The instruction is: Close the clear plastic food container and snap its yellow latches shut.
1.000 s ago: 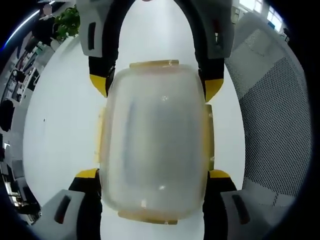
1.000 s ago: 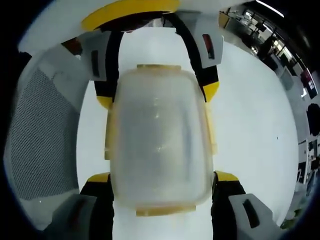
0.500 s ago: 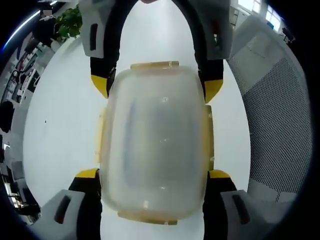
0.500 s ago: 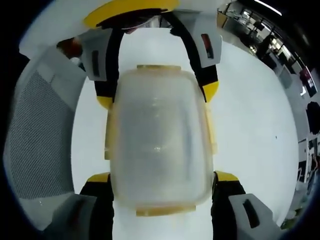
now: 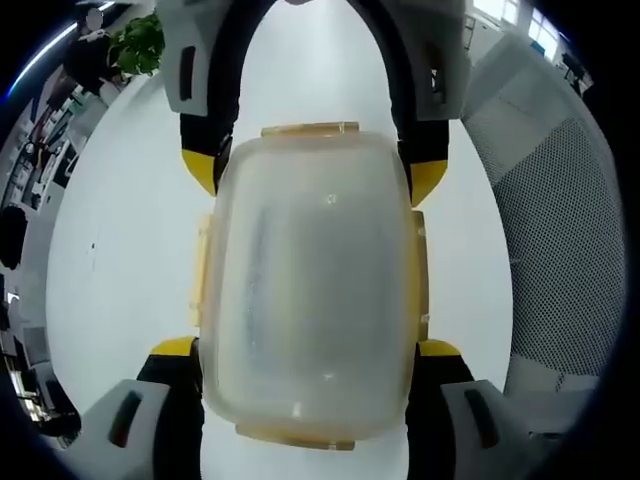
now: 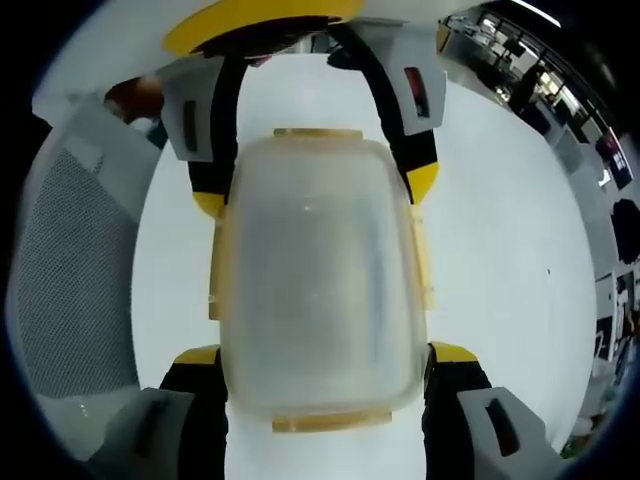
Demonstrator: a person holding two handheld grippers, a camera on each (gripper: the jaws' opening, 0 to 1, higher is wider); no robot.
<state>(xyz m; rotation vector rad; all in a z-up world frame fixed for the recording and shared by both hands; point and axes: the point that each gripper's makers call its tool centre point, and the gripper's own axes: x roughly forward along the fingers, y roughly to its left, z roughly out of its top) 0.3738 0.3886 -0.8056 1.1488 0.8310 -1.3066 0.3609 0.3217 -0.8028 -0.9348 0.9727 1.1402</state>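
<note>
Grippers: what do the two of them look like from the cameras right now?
Both match. The left gripper has black jaws with yellow tips and grey outer housings with dark slots. The right gripper is the same: black arms, yellow tips, grey shells, one with a small red mark, at the top of the left gripper view.

The container (image 5: 310,300) is cloudy clear plastic with pale yellow latches (image 5: 308,129) along its edges. The left gripper (image 5: 305,350) and right gripper (image 6: 322,355) are black and grey with yellow tips. The table (image 5: 120,250) is plain white. The chair (image 5: 560,230) is grey mesh. The plant (image 5: 135,42) is green.
</note>
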